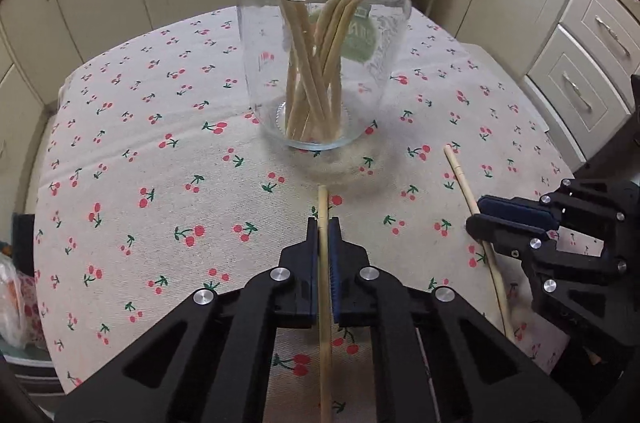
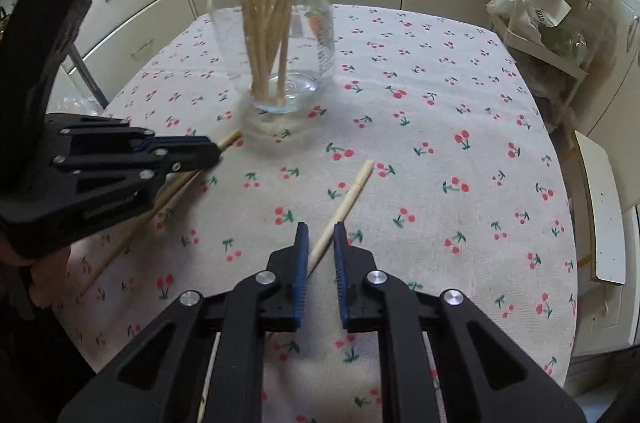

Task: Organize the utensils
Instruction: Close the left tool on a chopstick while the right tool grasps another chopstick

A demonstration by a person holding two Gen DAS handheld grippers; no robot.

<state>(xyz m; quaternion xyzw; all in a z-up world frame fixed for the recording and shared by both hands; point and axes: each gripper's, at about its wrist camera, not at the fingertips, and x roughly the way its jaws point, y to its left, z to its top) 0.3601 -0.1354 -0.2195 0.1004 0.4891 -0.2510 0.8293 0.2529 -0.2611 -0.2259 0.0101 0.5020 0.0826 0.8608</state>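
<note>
A clear glass jar [image 1: 324,35] stands on the cherry-print tablecloth [image 1: 140,151] and holds several wooden chopsticks; it also shows in the right wrist view [image 2: 276,31]. My left gripper [image 1: 323,223] is shut on one chopstick [image 1: 324,303], just short of the jar; the same gripper [image 2: 214,153] shows at the left of the right wrist view. My right gripper [image 2: 320,229] is open, its fingers either side of a second chopstick [image 2: 344,207] that lies on the cloth. In the left wrist view that gripper [image 1: 478,213] sits over that chopstick [image 1: 466,183].
Cream kitchen cabinets [image 1: 580,63] surround the round table. A white shelf rack with bags [image 2: 548,23] stands at the right, and a white chair [image 2: 604,215] sits by the table's right edge.
</note>
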